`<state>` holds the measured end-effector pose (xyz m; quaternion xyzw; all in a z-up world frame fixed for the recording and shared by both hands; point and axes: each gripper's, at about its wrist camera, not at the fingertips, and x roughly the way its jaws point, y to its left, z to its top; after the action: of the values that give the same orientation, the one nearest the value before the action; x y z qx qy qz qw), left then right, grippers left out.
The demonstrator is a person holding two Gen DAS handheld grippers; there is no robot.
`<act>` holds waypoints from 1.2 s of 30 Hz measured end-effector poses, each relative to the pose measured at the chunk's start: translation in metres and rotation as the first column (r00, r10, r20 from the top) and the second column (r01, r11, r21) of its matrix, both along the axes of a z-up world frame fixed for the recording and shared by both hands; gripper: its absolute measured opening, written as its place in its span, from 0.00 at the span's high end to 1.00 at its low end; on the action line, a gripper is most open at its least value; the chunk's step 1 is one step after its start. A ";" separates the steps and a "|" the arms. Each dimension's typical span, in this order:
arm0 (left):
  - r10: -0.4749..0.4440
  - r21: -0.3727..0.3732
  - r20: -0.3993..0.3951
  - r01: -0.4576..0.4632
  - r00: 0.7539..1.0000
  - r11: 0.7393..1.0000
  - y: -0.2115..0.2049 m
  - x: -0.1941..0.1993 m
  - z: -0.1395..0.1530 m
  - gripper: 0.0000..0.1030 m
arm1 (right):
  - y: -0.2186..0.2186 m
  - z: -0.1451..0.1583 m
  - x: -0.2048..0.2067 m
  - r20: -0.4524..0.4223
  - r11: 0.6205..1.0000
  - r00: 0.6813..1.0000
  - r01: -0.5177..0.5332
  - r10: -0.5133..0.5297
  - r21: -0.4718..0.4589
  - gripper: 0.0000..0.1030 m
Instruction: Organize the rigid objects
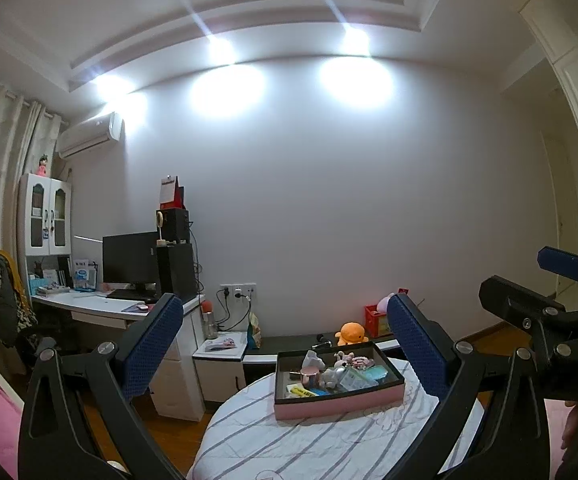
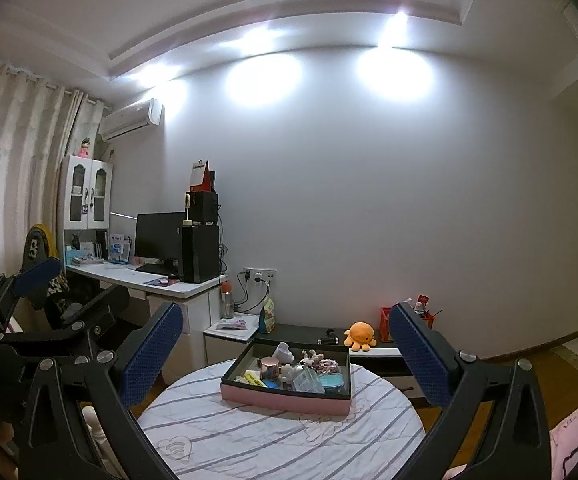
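1. The left tongs [image 1: 285,344] are wide open and hold nothing. Their blue pads [image 1: 155,344] stand far apart, one on each side of the view.
2. The right tongs [image 2: 285,354] are wide open too, and they hold nothing.
3. A round table [image 2: 249,436] sits in front of both tongs. It has a white cloth with grey stripes on it.
4. A pink box [image 2: 289,398] sits on the far part of the table. It is dark inside.
5. The small hard things lie in the box — a shiny pink cup [image 2: 271,366], a clear plastic case [image 2: 309,380], a light blue case [image 2: 332,382], a yellow bit [image 2: 253,379] and some little white toy figures [image 2: 285,351].
6. From the left wrist view, the box [image 1: 337,400] shows between the two pads, and the right tongs [image 1: 529,280] poke in at the right edge.
7. Behind the table, a low dark shelf runs along the wall. An orange soft toy [image 2: 360,335] sits on it, with a red crate [image 2: 387,324] just to its right.
8. Far to the left there is a white desk [image 2: 161,280] with a black screen [image 2: 159,236] on it.
9. The tongs hang near the table edge — neither one touches the box.
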<state>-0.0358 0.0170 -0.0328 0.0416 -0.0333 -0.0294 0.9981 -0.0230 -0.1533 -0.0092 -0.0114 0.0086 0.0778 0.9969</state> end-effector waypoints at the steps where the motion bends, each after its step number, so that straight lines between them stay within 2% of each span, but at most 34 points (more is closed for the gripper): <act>1: 0.001 0.003 -0.004 -0.001 1.000 1.000 0.000 0.000 0.000 0.00 | -0.001 -0.001 -0.002 -0.003 1.000 1.000 -0.004 0.004 0.005 0.00; 9: 0.031 0.039 0.014 -0.032 0.999 0.999 -0.004 -0.019 -0.002 0.00 | -0.005 -0.010 -0.015 -0.023 0.999 1.000 -0.017 0.018 0.045 0.00; 36: -0.005 0.001 0.004 0.005 1.000 1.000 0.000 -0.021 -0.007 0.00 | -0.008 -0.009 -0.025 -0.006 0.998 1.000 -0.022 0.022 0.055 0.00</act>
<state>-0.0572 0.0169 -0.0393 0.0421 -0.0356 -0.0316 0.9980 -0.0478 -0.1612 -0.0184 0.0159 0.0099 0.0889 0.9959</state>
